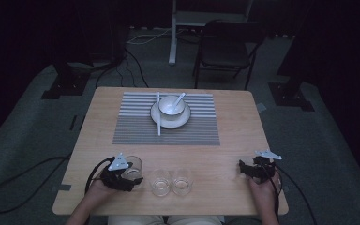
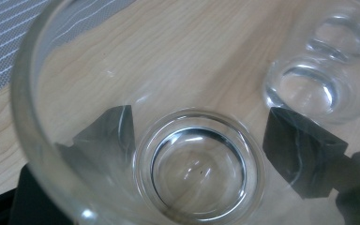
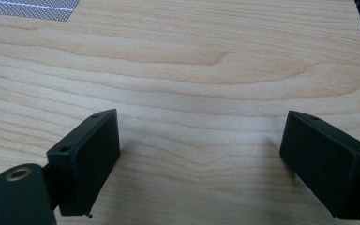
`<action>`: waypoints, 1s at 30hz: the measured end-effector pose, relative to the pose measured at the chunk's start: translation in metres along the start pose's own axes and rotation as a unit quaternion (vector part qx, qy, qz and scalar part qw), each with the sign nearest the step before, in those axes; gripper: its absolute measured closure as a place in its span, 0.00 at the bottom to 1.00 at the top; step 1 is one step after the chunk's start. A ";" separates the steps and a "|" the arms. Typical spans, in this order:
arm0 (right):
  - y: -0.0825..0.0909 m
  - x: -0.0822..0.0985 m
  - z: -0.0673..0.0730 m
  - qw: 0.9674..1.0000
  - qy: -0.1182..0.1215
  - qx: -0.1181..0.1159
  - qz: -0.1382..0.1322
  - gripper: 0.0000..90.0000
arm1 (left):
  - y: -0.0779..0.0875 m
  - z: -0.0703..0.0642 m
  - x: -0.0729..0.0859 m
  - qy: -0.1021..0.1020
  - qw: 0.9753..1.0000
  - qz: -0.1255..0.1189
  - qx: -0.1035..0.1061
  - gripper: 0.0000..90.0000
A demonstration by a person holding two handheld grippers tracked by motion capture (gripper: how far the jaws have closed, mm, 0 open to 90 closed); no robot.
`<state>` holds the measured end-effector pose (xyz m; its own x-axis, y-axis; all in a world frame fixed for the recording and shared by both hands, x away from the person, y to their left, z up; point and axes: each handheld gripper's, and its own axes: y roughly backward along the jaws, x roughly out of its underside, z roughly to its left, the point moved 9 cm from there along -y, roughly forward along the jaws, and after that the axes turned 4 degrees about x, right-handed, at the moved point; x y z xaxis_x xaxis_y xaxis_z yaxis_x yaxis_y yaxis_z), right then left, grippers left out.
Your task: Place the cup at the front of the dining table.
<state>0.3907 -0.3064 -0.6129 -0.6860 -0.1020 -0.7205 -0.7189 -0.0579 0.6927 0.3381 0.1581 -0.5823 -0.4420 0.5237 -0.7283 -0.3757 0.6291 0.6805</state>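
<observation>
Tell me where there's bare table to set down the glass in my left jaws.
Bare wood lies between the placemat and the two loose glasses, and more widely from those glasses across to the right gripper, whose jaws are open. It is crowded beside the held glass in the left gripper.

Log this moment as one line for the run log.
left gripper: shut on glass | right gripper: open, nothing between jaws, over bare table | other two glasses: untouched
</observation>
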 end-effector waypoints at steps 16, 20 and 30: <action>0.000 0.000 0.000 1.000 0.001 0.000 -0.001 0.13 | -0.002 0.030 -0.013 0.035 0.999 -0.017 -0.028 0.25; 0.000 0.000 0.000 1.000 0.001 0.000 -0.001 0.13 | -0.005 0.039 -0.019 0.038 0.998 -0.017 -0.039 0.25; 0.000 0.000 0.000 1.000 0.001 0.000 0.000 0.13 | -0.011 0.055 -0.024 0.060 0.996 -0.022 -0.063 0.25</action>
<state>0.3908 -0.3065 -0.6129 -0.6852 -0.1035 -0.7210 -0.7195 -0.0580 0.6921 0.3976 0.1700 -0.5767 -0.5143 0.4203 -0.7475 -0.4930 0.5683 0.6587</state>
